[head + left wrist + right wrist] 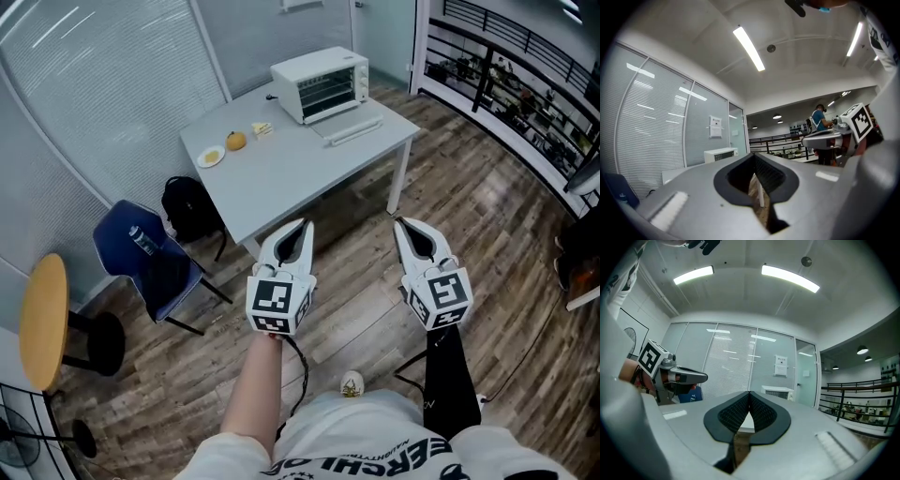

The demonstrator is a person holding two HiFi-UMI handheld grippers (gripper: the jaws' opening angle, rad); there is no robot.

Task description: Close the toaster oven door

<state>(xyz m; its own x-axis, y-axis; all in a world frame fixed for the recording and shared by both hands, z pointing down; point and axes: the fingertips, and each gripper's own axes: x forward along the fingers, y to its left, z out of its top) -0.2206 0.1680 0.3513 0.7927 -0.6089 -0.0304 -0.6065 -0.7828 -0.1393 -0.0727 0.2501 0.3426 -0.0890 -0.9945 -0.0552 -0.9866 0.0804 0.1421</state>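
Note:
A white toaster oven (pixel 321 83) stands at the far end of a grey table (pixel 281 178). Its door (pixel 352 128) hangs open, folded down flat in front of it. Both grippers are held in the air well short of the table, over the wood floor. My left gripper (pixel 305 225) has its jaws together with nothing between them, and my right gripper (pixel 398 223) is shut and empty too. The left gripper view shows the left gripper (pixel 753 155) pointing toward the toaster oven (pixel 721 153). From the right gripper (pixel 750 393) the toaster oven (pixel 778 392) is seen far off.
On the table's left end lie a small plate (pixel 211 157), an orange fruit (pixel 235 141) and a piece of bread (pixel 262 128). A blue chair (pixel 150 255) and black backpack (pixel 187 211) stand left of the table. A yellow round table (pixel 42 319) is at far left, a railing (pixel 525 75) at right.

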